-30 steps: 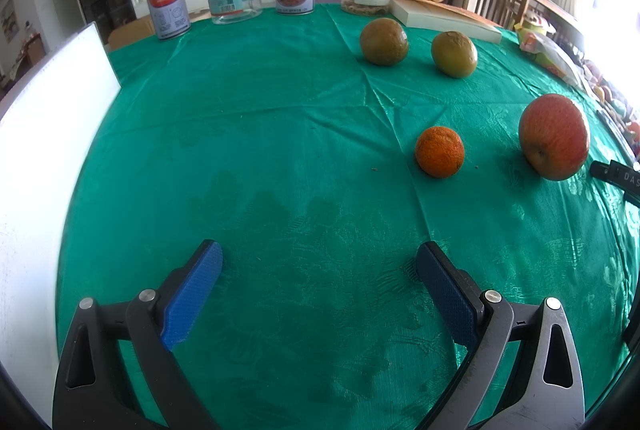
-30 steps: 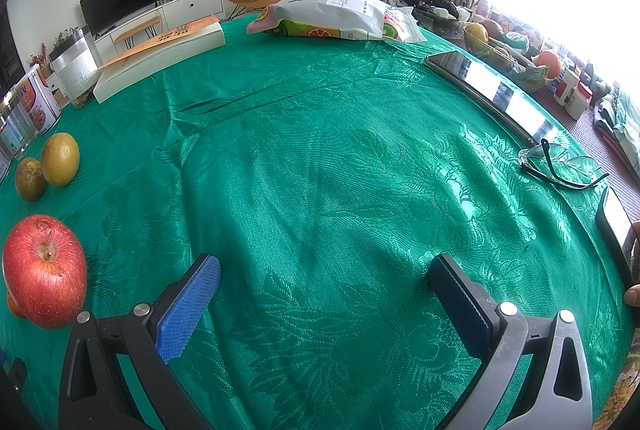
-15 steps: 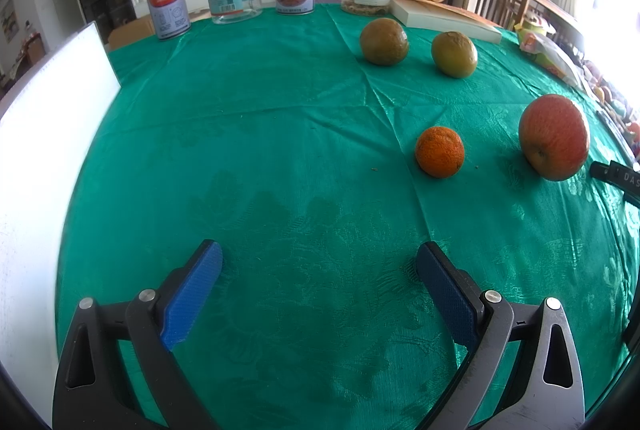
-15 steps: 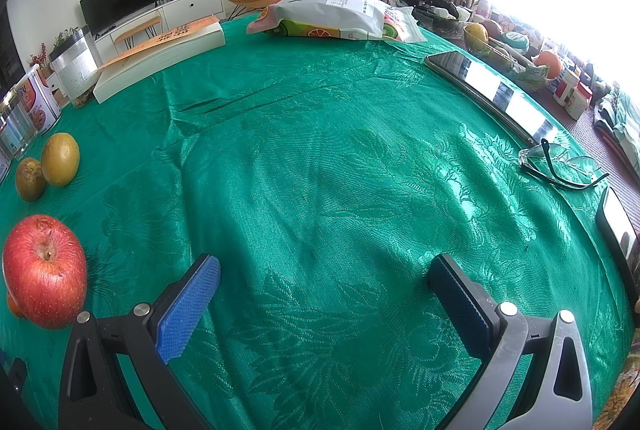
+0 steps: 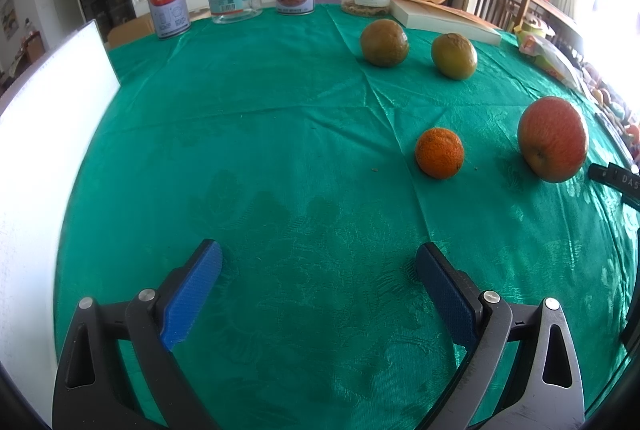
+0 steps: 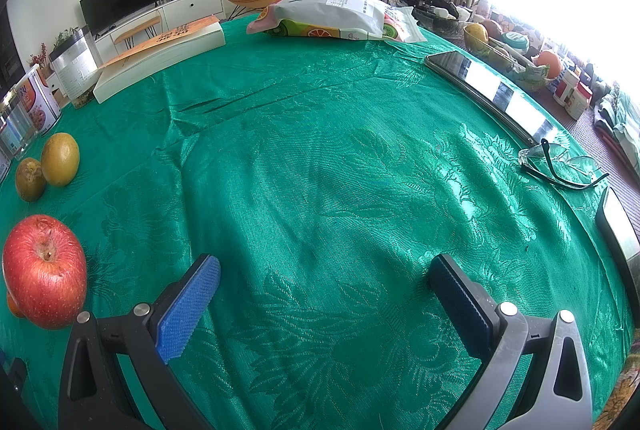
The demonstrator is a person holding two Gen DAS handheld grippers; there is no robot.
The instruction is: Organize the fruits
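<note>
Green tablecloth [image 5: 280, 118] carries loose fruit right of centre in the left view, namely orange [image 5: 439, 152], apple [image 5: 553, 139] and two dull fruits [image 5: 384, 42], while left gripper [image 5: 318, 272] and right gripper [image 6: 324, 288] hover spread and empty, probably poised before a first pick.

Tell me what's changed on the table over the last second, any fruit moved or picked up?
Nothing visibly changed. The orange, the apple and the two greenish fruits lie where they were on the green tablecloth, untouched. The left tool and right tool are both open and empty as before, neither one having shifted.
</note>
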